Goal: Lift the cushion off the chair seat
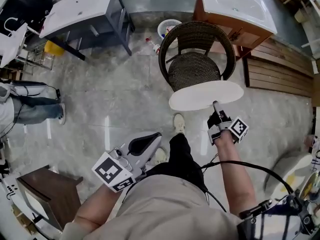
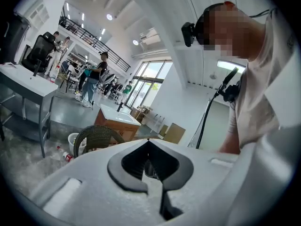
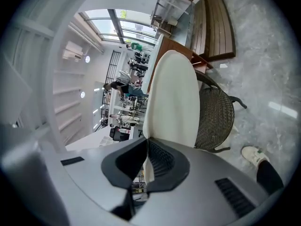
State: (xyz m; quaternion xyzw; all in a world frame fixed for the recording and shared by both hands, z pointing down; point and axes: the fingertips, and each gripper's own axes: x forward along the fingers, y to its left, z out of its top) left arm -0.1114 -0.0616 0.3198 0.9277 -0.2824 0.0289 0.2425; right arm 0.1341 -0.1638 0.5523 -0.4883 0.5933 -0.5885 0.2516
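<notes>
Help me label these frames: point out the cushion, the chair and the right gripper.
cushion (image 1: 206, 95), head view, middle of its white top.
chair (image 1: 194, 70), head view, woven seat.
right gripper (image 1: 216, 104), head view, between its fingertips.

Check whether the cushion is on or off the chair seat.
Off: the right gripper, shut on its edge, holds the cushion above the bare woven seat.

I am looking into a big open hall, by the look of it a furniture showroom or a test floor. A grey washstand (image 1: 75, 11) and a wooden washstand (image 1: 227, 31) are standing loose on a polished stone floor (image 1: 115, 84), near a wicker chair (image 1: 197, 69) and slatted wooden benches (image 1: 280, 69). Farther off, people (image 2: 89, 81) are standing about under a railed gallery (image 2: 89, 36) and tall windows (image 2: 148, 81).
</notes>
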